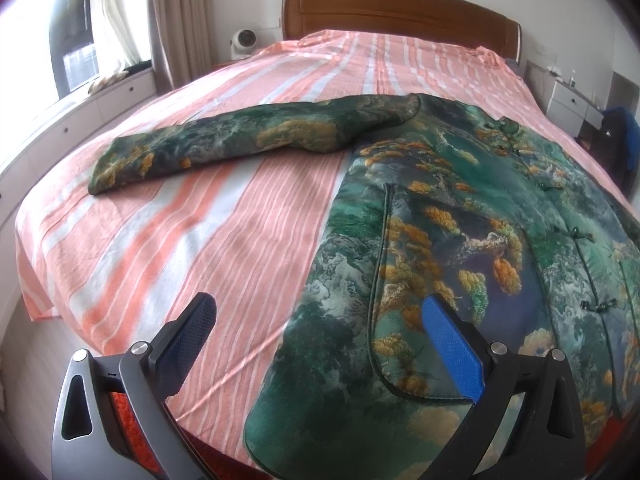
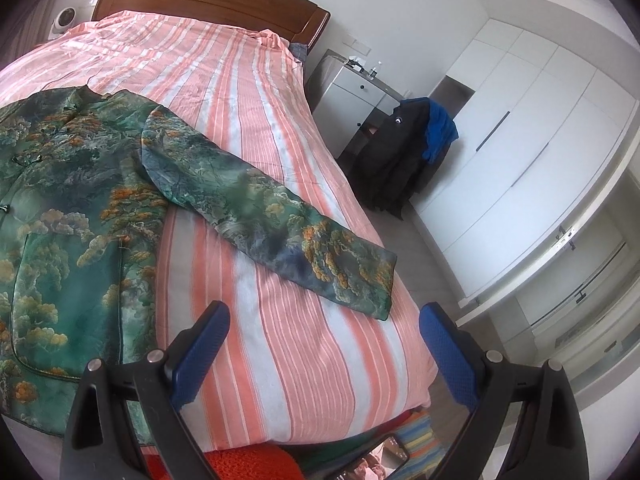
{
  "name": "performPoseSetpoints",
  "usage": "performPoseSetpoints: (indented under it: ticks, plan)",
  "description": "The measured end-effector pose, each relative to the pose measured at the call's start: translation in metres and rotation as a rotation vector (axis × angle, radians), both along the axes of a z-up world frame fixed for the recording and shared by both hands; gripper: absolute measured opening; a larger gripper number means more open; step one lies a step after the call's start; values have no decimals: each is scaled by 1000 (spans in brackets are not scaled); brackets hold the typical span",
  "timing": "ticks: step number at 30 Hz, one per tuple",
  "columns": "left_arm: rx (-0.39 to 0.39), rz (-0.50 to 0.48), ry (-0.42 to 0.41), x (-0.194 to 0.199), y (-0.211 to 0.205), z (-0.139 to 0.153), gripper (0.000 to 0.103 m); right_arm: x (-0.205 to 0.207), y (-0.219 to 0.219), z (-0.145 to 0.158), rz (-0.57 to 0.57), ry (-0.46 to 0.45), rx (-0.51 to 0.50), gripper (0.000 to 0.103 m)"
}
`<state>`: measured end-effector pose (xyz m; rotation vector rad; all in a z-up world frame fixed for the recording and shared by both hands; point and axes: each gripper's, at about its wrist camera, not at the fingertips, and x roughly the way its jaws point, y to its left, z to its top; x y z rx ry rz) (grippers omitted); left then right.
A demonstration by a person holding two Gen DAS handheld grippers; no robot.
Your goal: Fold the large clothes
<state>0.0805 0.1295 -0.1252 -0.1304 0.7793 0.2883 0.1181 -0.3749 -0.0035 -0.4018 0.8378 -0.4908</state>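
Observation:
A green jacket (image 1: 460, 240) with a yellow tree print lies flat, front up, on the striped bed (image 1: 180, 248). Its one sleeve (image 1: 224, 144) stretches out to the left in the left wrist view. The other sleeve (image 2: 272, 216) reaches right toward the bed's edge in the right wrist view, where the jacket's body (image 2: 72, 220) fills the left side. My left gripper (image 1: 320, 332) hovers open over the jacket's lower hem corner, holding nothing. My right gripper (image 2: 324, 340) is open above bare sheet (image 2: 304, 360), just short of the right cuff.
A wooden headboard (image 1: 400, 8) stands at the far end. A white nightstand (image 2: 356, 92) and a chair draped with dark clothes (image 2: 400, 152) stand right of the bed, white wardrobes (image 2: 520, 140) beyond. Drawers under a window (image 1: 72, 40) run along the left. A phone (image 2: 392, 456) lies below.

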Motion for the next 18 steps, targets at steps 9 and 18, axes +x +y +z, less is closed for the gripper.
performPoseSetpoints:
  ticks: [9, 18]
  plan:
    - [-5, 10, 2, -1, 3, -1, 103, 13, -151, -25, -113, -223, 778, 95]
    - [14, 11, 39, 8, -2, -8, 103, 31, -268, -135, -518, -443, 1387, 57]
